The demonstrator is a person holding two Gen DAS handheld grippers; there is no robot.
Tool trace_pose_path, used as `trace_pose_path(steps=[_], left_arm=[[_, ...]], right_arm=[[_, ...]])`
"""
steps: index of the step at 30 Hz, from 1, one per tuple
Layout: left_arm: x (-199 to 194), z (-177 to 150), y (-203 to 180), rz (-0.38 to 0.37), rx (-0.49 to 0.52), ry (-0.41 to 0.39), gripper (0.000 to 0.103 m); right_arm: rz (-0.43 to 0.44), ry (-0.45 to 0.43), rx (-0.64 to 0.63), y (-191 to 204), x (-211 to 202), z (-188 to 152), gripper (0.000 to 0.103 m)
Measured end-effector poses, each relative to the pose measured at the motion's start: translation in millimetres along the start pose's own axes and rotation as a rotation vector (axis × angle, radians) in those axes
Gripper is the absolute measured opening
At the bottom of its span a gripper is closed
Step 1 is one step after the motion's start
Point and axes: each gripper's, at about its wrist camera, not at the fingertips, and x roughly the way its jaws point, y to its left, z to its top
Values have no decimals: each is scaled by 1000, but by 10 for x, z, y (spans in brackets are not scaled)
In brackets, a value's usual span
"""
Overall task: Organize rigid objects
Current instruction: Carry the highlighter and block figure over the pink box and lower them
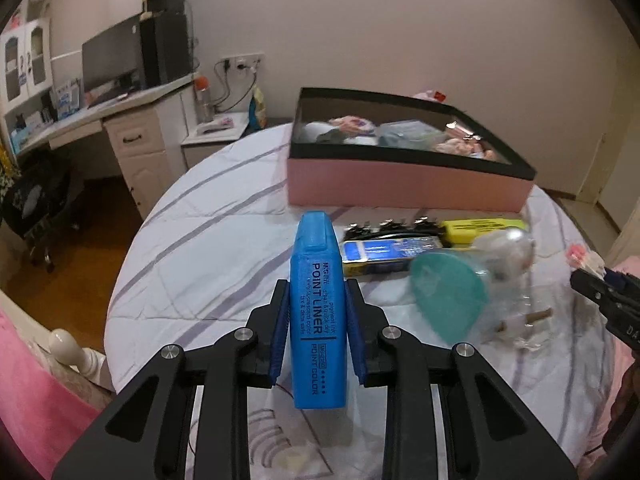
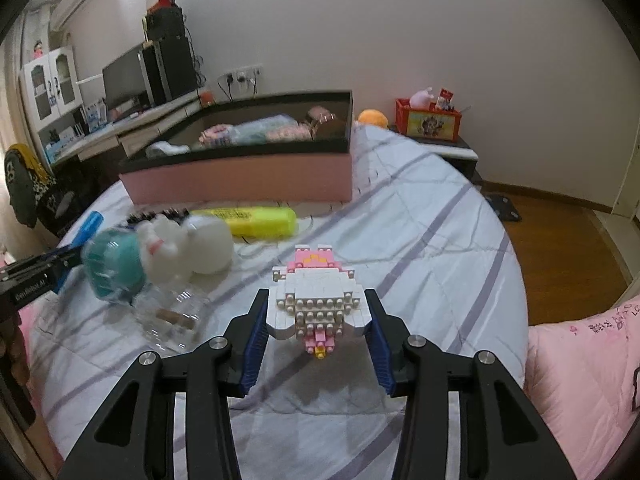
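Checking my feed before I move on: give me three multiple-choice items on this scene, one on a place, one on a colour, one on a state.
1. Where does the yellow highlighter lie?
A. inside the box
B. on the bed in front of the pink box
C. on the floor

2. What colour is the highlighter in the left gripper?
A. blue
B. green
C. red

3. What is the right gripper doing?
A. hanging empty
B. holding a brush
C. holding the brick figure

B: it lies on the quilt by the box wall.
A: blue body between the jaws.
C: jaws flank it.
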Motion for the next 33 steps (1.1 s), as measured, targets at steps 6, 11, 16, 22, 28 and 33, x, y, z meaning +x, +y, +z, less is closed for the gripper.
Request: trace_pose_path(steps=[6, 11, 16, 22, 28, 33], left_arm=[[-298, 55, -207, -19, 47, -65, 27], [-635, 178, -386, 12, 82, -154, 27], [-985, 323, -506, 28, 111, -247, 27], [-1293, 447, -532, 44, 118, -327, 27], [-1474, 548, -542, 55, 126, -378, 27], [-1527, 630, -530, 66, 132, -404, 27]], right_arm=[[6, -75, 5, 62, -262, 80, 46], [23, -169, -9, 189, -603, 236, 46], [42, -240, -33, 313, -870, 394, 46], [60, -311, -69, 469, -1115, 540, 46], [73, -340, -87, 581, -1203, 620, 46], [77, -349, -99, 636, -1199, 665, 46]])
